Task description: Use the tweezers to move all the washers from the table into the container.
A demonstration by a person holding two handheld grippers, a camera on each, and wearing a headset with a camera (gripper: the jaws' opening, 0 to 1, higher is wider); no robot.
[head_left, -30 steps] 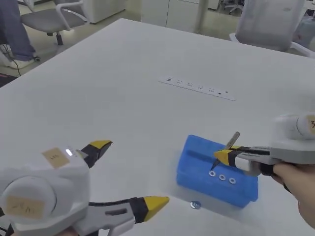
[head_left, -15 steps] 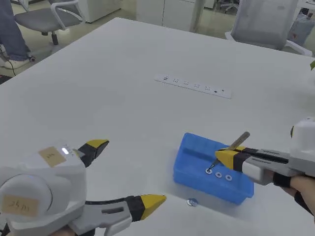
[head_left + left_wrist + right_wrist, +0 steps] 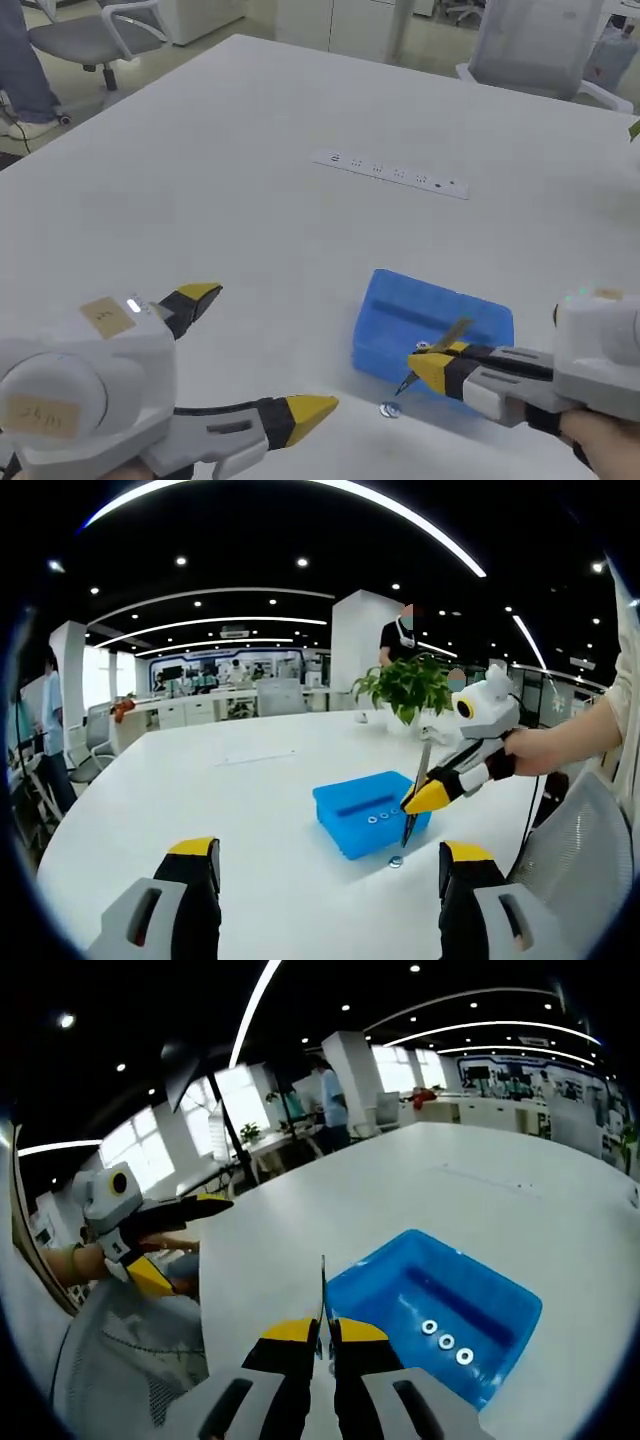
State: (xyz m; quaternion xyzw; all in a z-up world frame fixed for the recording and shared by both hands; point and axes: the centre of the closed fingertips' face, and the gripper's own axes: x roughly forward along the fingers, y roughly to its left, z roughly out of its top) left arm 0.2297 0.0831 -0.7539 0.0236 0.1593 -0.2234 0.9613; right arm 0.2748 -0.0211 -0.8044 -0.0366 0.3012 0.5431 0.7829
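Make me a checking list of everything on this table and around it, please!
Surface: white table, smooth.
Job's things: blue container holds three washers; one washer lies on the table just outside the container's near wall; tweezers point down close to it.
Clutter: socket strip set in the table.
Tongs: left tongs open, holding nothing; right tongs shut on the tweezers.
Cables: nothing seen.
Surroundings: office chairs, a potted plant.
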